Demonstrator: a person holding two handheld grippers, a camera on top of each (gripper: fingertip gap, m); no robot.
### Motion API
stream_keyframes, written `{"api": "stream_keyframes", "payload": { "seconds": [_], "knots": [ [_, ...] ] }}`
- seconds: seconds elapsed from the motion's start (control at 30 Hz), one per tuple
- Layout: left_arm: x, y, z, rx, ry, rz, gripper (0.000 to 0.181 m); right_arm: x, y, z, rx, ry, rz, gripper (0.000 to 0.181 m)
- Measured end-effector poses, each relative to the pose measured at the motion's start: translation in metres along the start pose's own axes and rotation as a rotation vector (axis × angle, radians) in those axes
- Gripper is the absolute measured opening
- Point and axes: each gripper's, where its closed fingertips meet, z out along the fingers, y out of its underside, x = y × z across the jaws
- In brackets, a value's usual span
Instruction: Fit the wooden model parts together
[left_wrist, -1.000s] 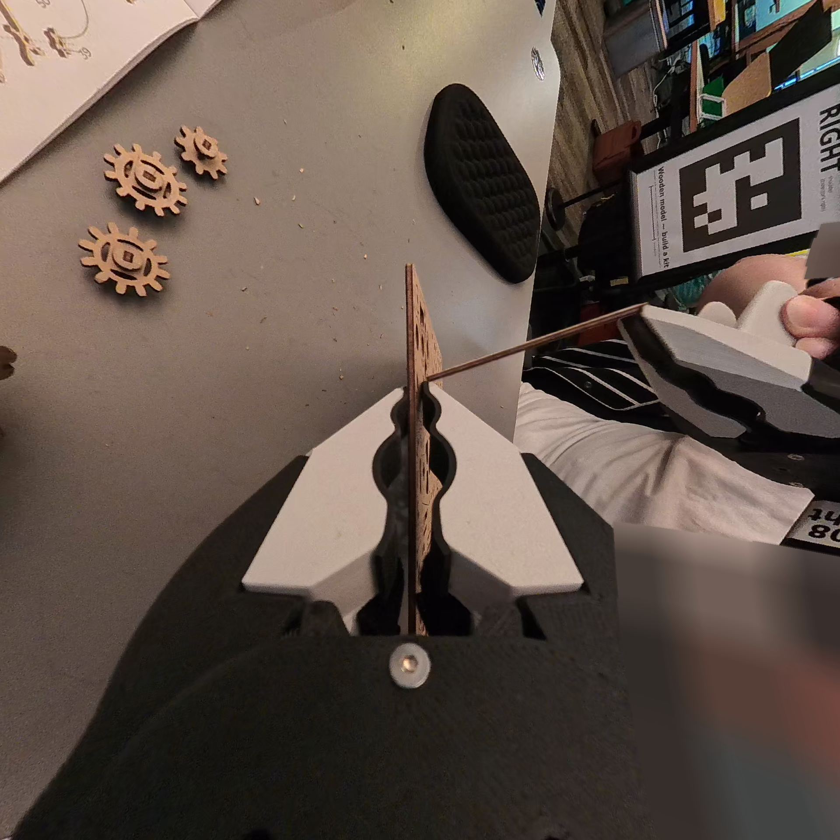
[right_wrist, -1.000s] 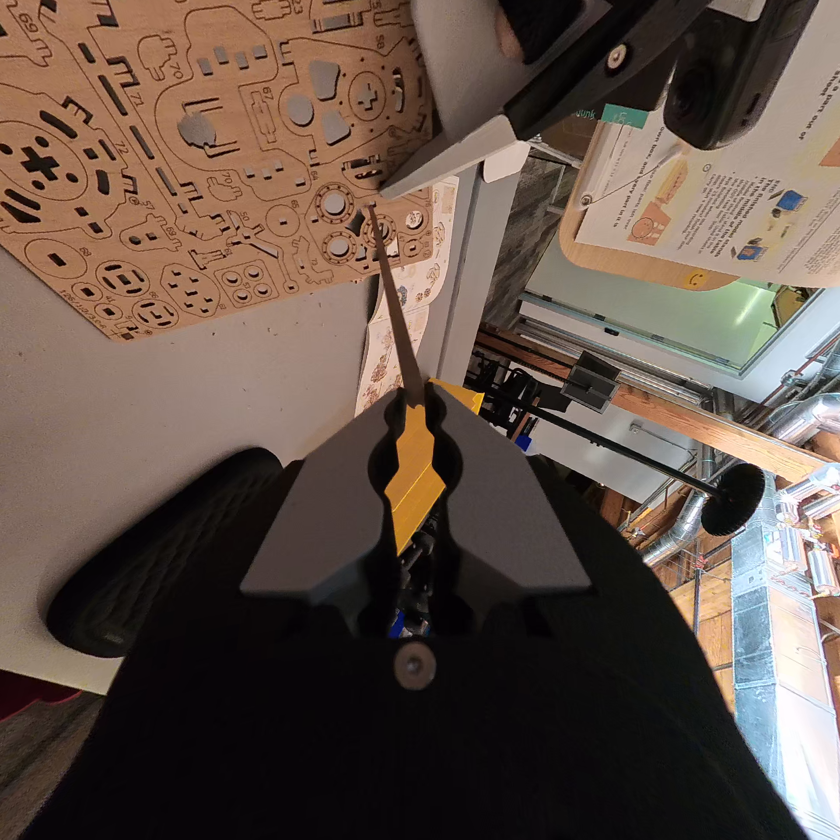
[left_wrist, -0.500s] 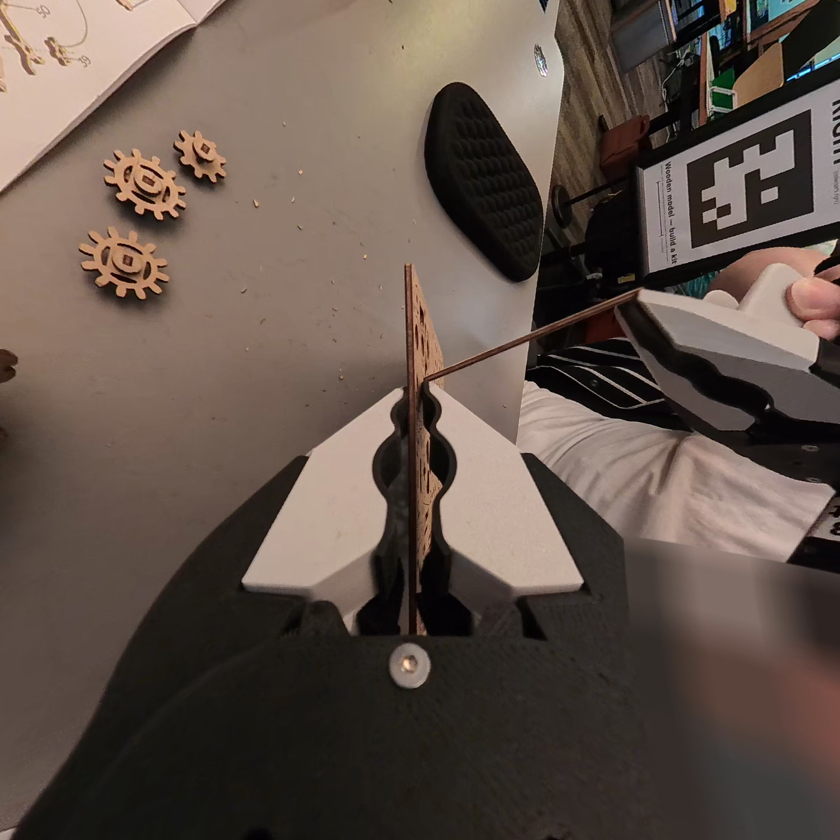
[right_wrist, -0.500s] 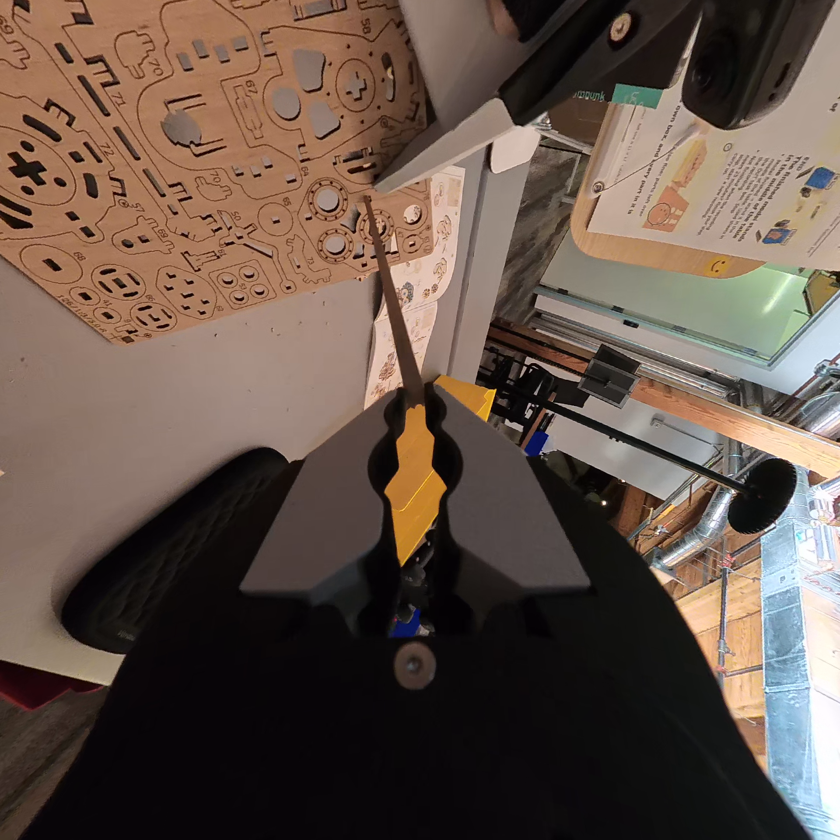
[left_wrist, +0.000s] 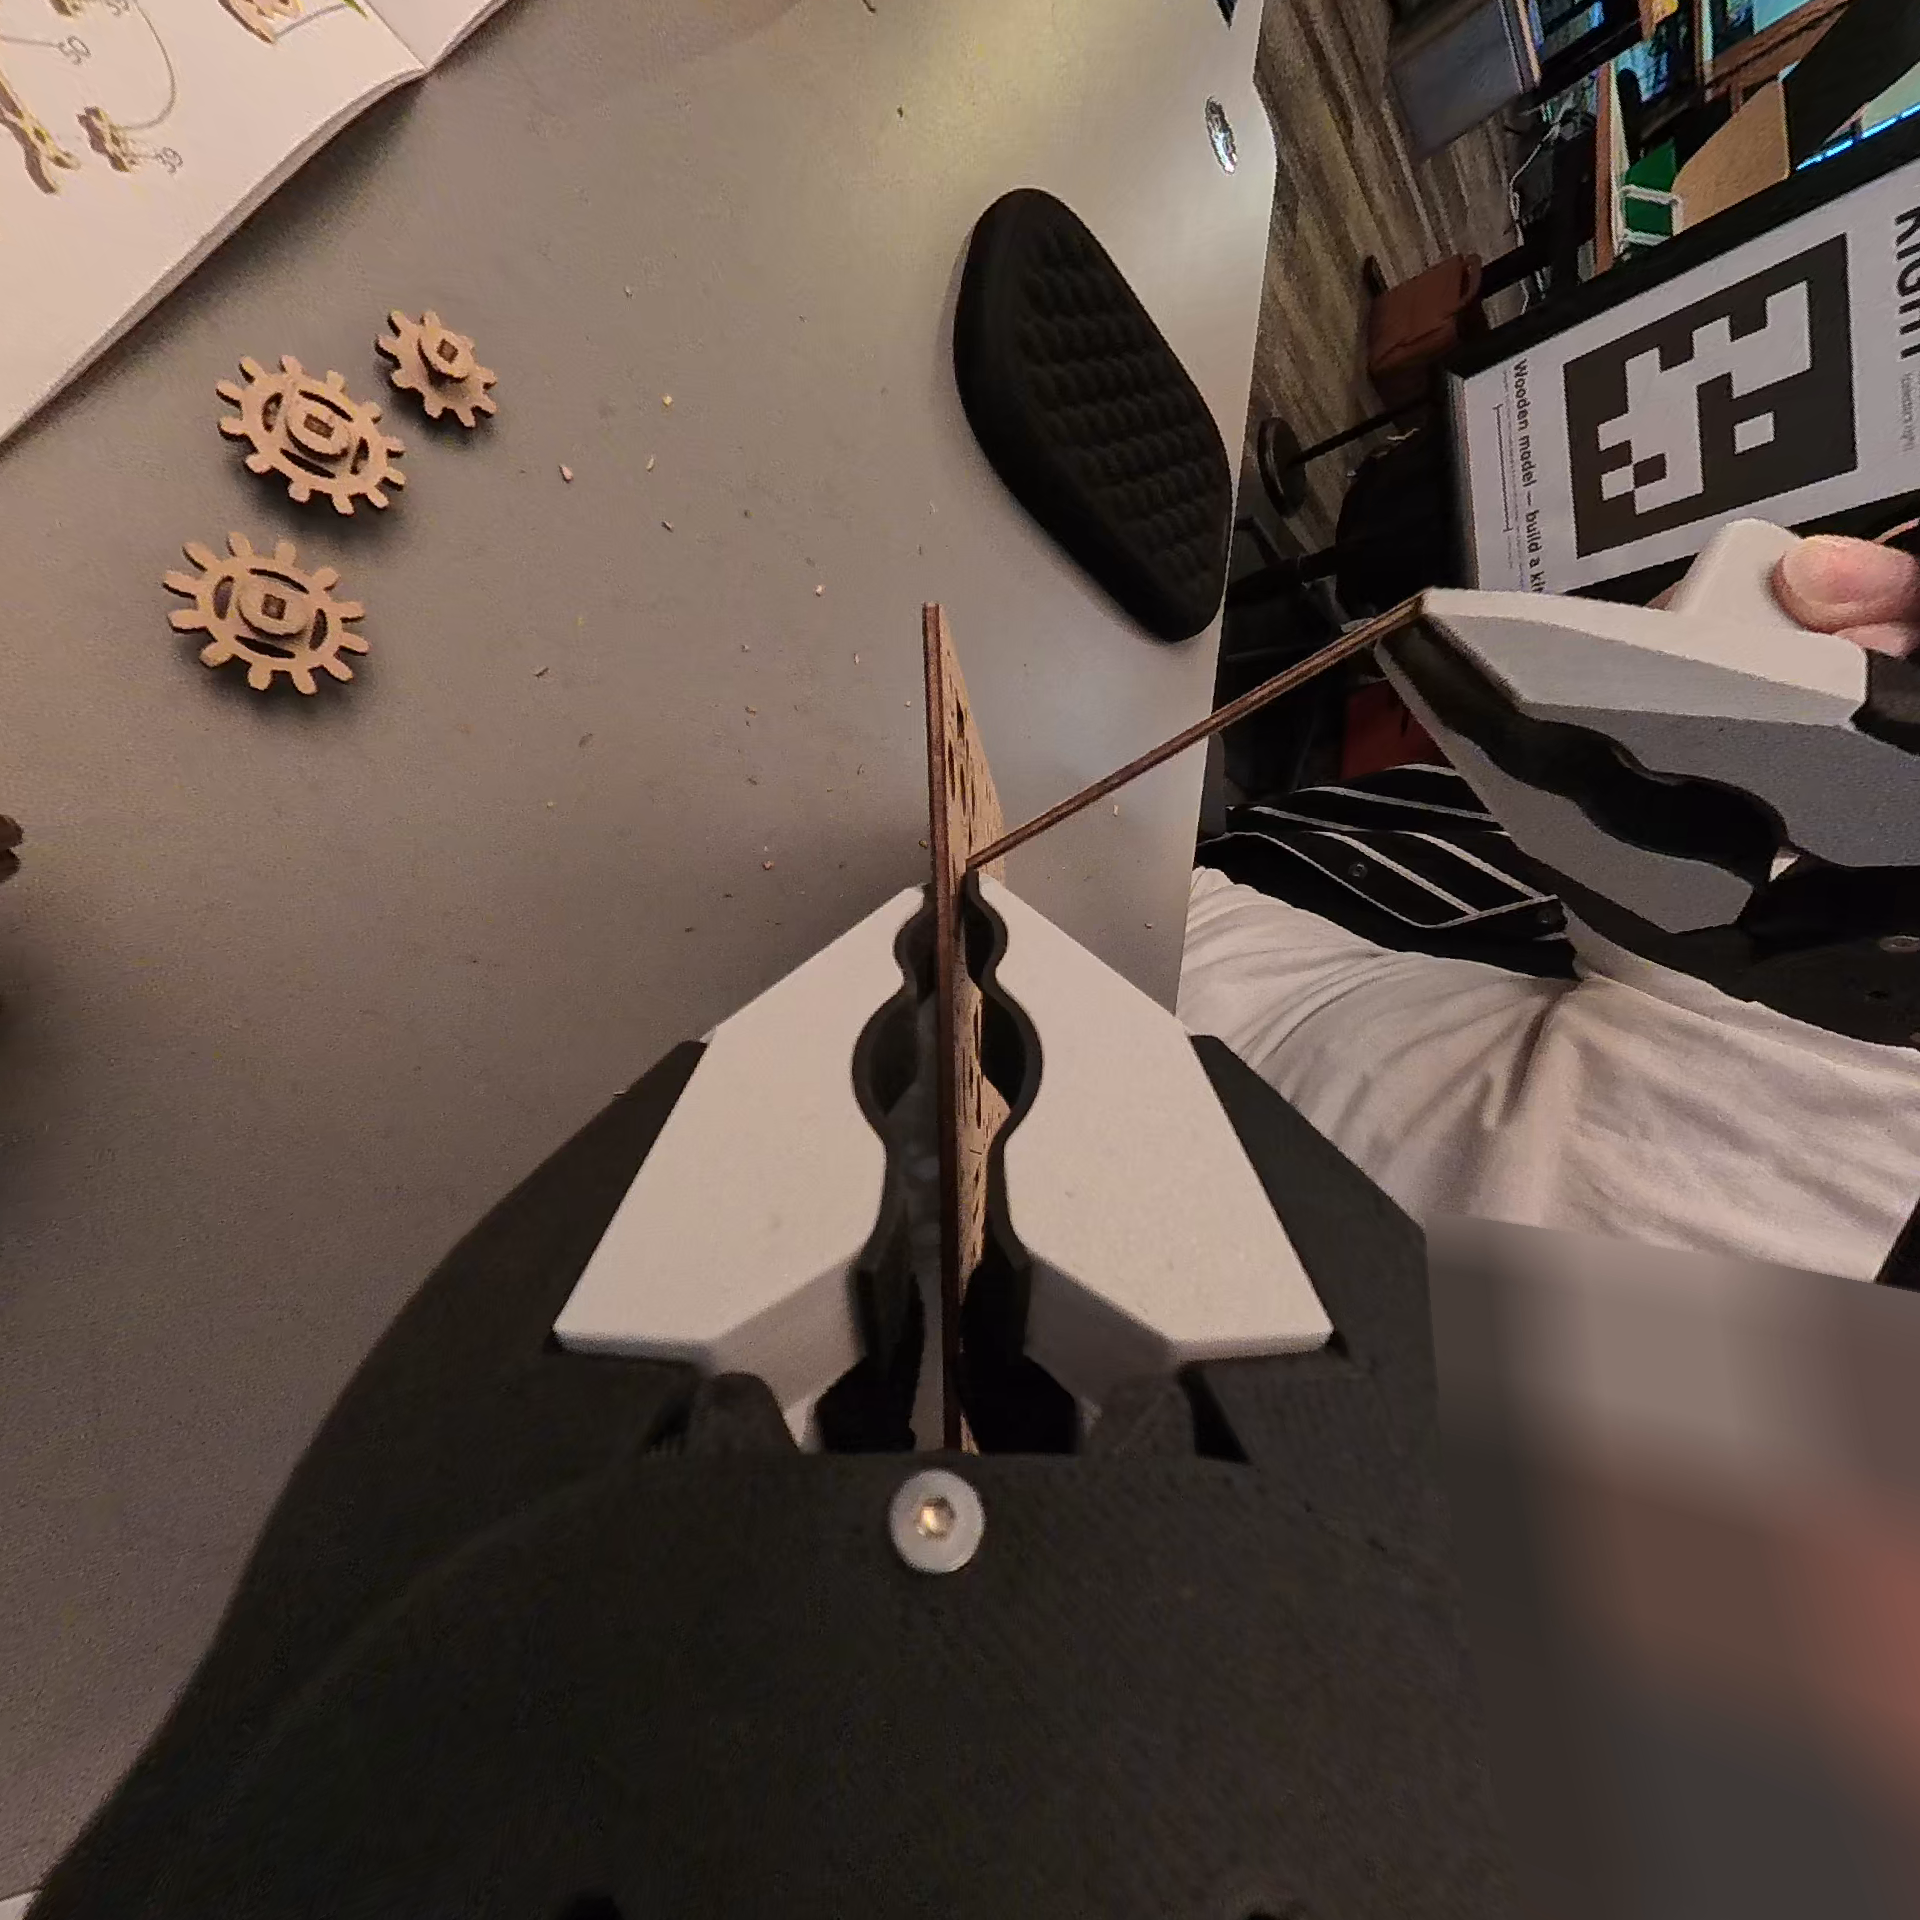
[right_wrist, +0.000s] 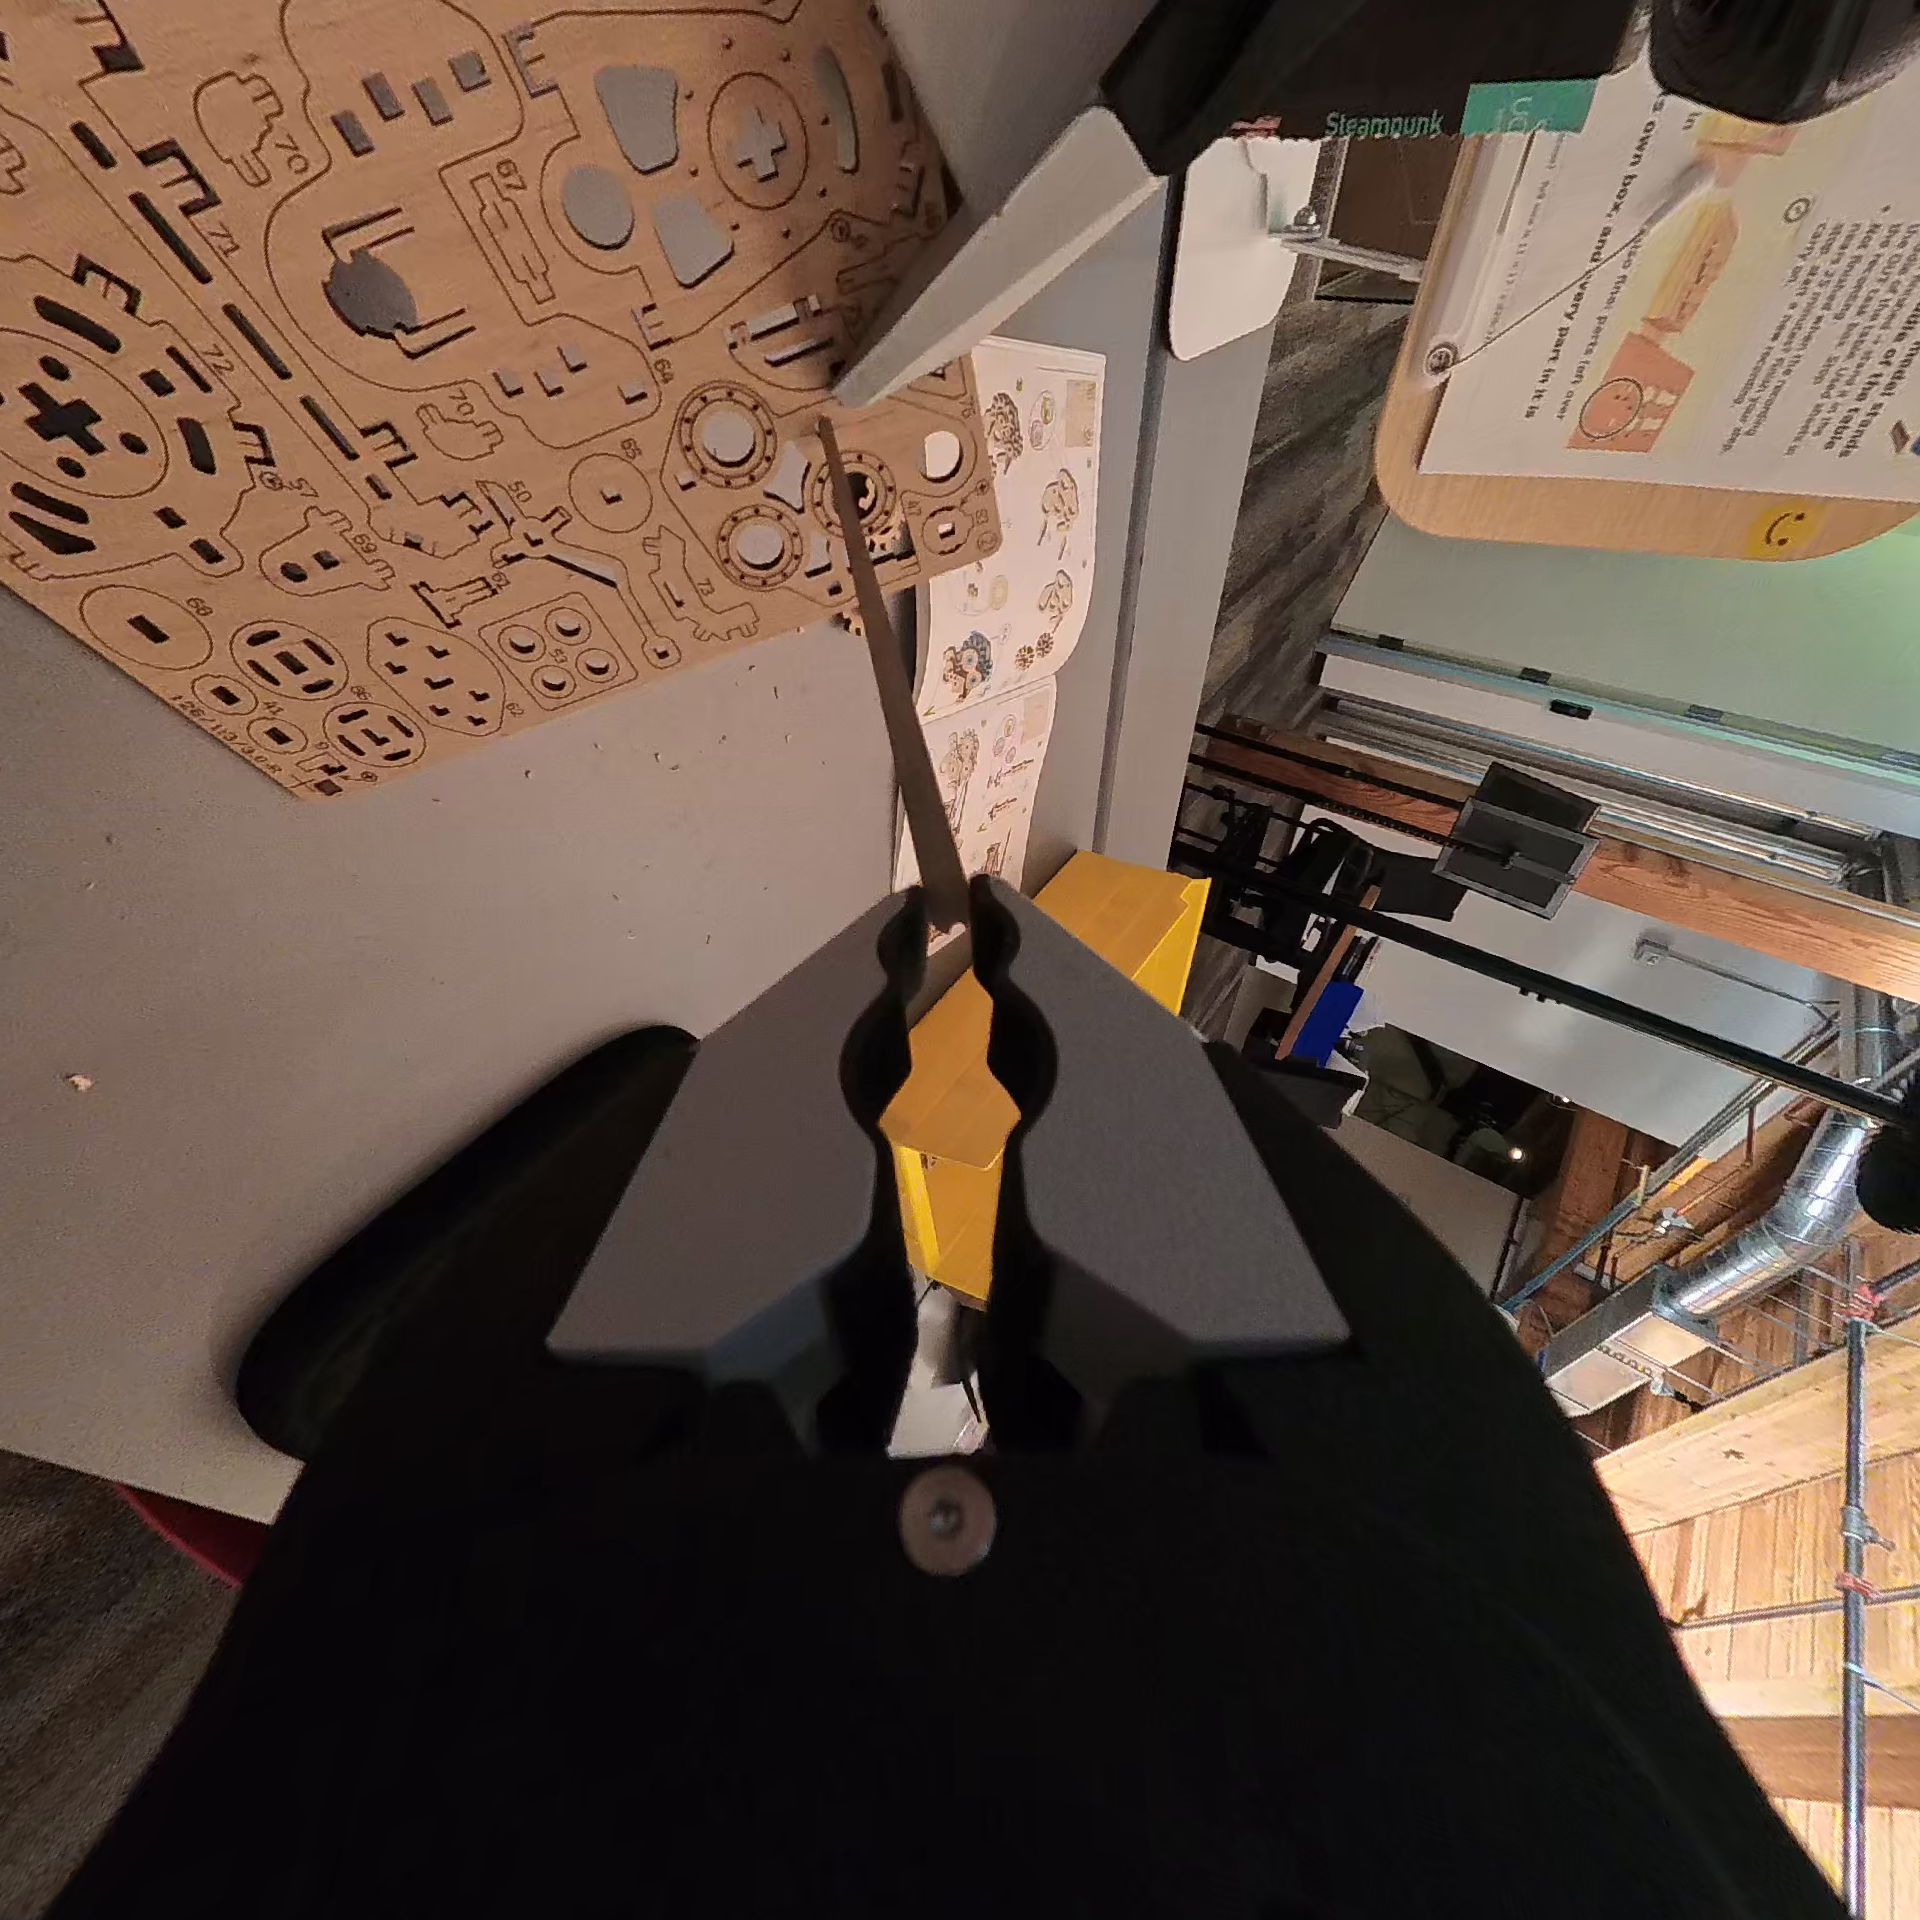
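My left gripper (left_wrist: 948, 883) is shut on a thin laser-cut wooden sheet (left_wrist: 961, 748), seen edge-on and held upright above the grey table (left_wrist: 520, 831). In the right wrist view the same sheet (right_wrist: 364, 364) shows its flat face with many cut-out parts, and a left finger (right_wrist: 997, 270) clamps its corner. My right gripper (right_wrist: 951, 894) is shut on a thin dark stick (right_wrist: 883, 665). The stick's tip touches the sheet beside a ring-shaped part. In the left wrist view the right gripper (left_wrist: 1403, 634) comes from the right, and the stick (left_wrist: 1195, 738) meets the sheet just above my left fingertips.
Three wooden gears (left_wrist: 312, 436) lie on the table at the left. An open instruction booklet (left_wrist: 156, 125) lies at the far left. A black textured pad (left_wrist: 1091, 436) sits by the table edge. A person's white clothing (left_wrist: 1507, 1091) is at the right. A yellow bin (right_wrist: 1122, 914) stands beyond the table. My right fingertips sit around 10 centimeters from my left ones.
The right gripper has shifted up and to the right in the left wrist view. The stick's tip stays against the sheet. The left gripper holds the sheet still.
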Motion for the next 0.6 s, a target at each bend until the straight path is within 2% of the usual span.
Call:
{"api": "stream_keyframes", "payload": {
  "seconds": [0.37, 0.6],
  "knots": [
    [0.001, -0.001, 0.000, 0.004, -0.012, 0.001, 0.002, -0.001, -0.003, -0.006, -0.095, 0.062, -0.137, 0.008],
    [-0.001, -0.001, 0.000, 0.009, -0.025, -0.010, 0.003, -0.002, -0.020, -0.020, -0.154, 0.121, -0.255, 0.007]
  ]
}}
